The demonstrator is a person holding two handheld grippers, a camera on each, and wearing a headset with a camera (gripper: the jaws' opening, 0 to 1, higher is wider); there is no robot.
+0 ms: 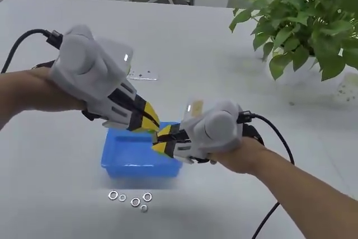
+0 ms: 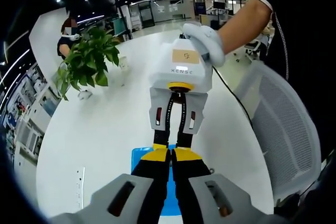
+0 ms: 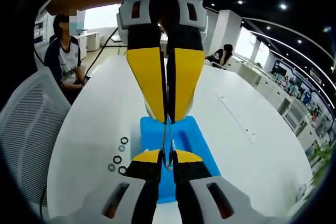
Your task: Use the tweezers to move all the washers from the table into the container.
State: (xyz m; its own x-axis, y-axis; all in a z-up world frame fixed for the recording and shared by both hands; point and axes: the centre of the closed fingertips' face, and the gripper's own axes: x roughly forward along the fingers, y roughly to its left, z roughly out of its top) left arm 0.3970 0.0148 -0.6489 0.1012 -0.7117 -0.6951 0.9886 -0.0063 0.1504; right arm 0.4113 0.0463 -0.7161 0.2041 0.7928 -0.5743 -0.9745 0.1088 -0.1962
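Observation:
Above the blue container (image 1: 120, 159), my left gripper (image 1: 152, 122) and right gripper (image 1: 160, 138) meet tip to tip. In the right gripper view the thin metal tweezers (image 3: 167, 139) run from the left gripper's (image 3: 167, 119) closed yellow jaws down into my right gripper (image 3: 167, 160). Both pairs of jaws look shut on the tweezers. Several washers (image 1: 130, 199) lie on the white table in front of the container, and they sit left of the container (image 3: 191, 135) in the right gripper view as washers (image 3: 118, 161). My left gripper (image 2: 170, 157) faces the right one over the container (image 2: 137, 157).
A potted plant (image 1: 305, 20) stands at the back right of the table. A clear strip (image 1: 142, 75) lies behind the grippers. A white mesh chair (image 2: 283, 124) stands beside the table, and a person sits beyond another chair (image 3: 26, 124). Cables trail from both grippers.

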